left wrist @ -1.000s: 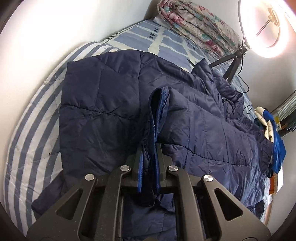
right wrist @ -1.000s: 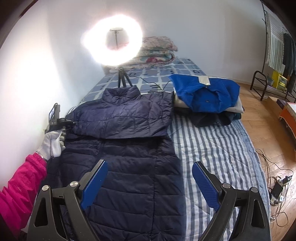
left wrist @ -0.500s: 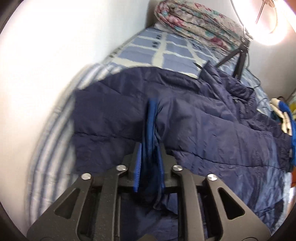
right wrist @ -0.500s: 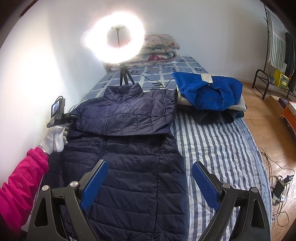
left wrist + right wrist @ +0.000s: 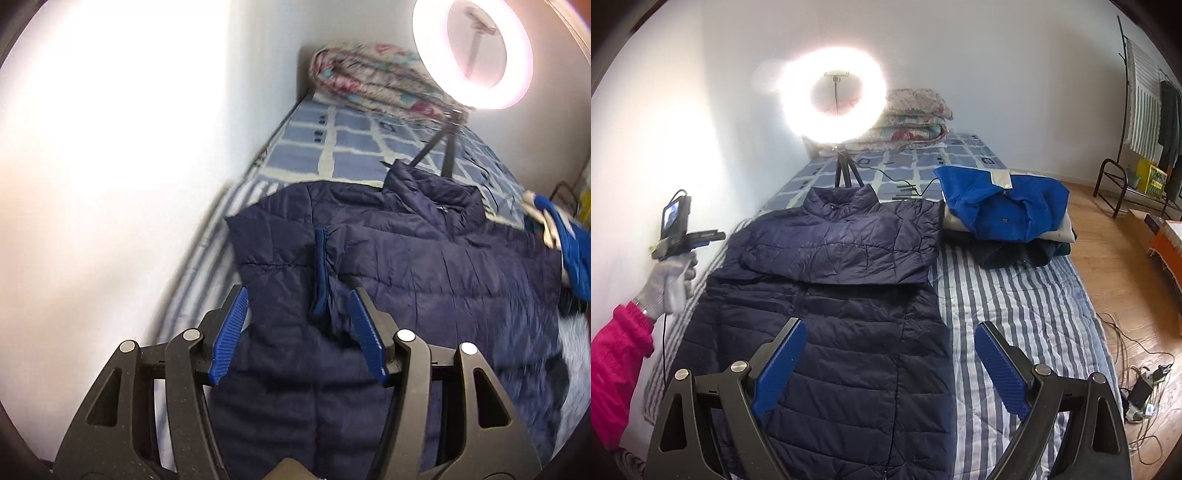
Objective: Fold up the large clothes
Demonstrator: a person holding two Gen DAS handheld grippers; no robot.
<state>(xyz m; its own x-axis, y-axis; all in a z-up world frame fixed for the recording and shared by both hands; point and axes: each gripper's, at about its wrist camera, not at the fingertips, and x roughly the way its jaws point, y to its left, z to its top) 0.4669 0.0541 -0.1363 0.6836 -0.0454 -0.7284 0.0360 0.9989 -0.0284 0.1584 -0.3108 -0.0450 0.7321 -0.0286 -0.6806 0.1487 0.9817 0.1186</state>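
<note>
A long navy puffer jacket [image 5: 831, 314] lies flat on the striped bed, collar toward the ring light, both sleeves folded across its chest. In the left wrist view the jacket [image 5: 424, 266] fills the middle, and a sleeve cuff with a blue lining [image 5: 319, 273] lies between the spread jaws. My left gripper [image 5: 297, 332] is open and empty just above the jacket's wall-side edge. In the right wrist view it shows held in a gloved hand [image 5: 670, 280]. My right gripper [image 5: 890, 369] is open and empty above the jacket's lower half.
The bed [image 5: 1015, 306] runs along a white wall [image 5: 110, 166]. A ring light on a tripod [image 5: 834, 99] stands past the collar, before folded floral quilts [image 5: 912, 122]. A pile of folded clothes topped by a blue jacket [image 5: 1004, 210] sits right. Cables and chargers [image 5: 1141, 384] lie on the wooden floor.
My left gripper has opened and let go of the sleeve cuff, which now lies on the jacket. The left gripper has lifted and drawn back. The right gripper has barely moved.
</note>
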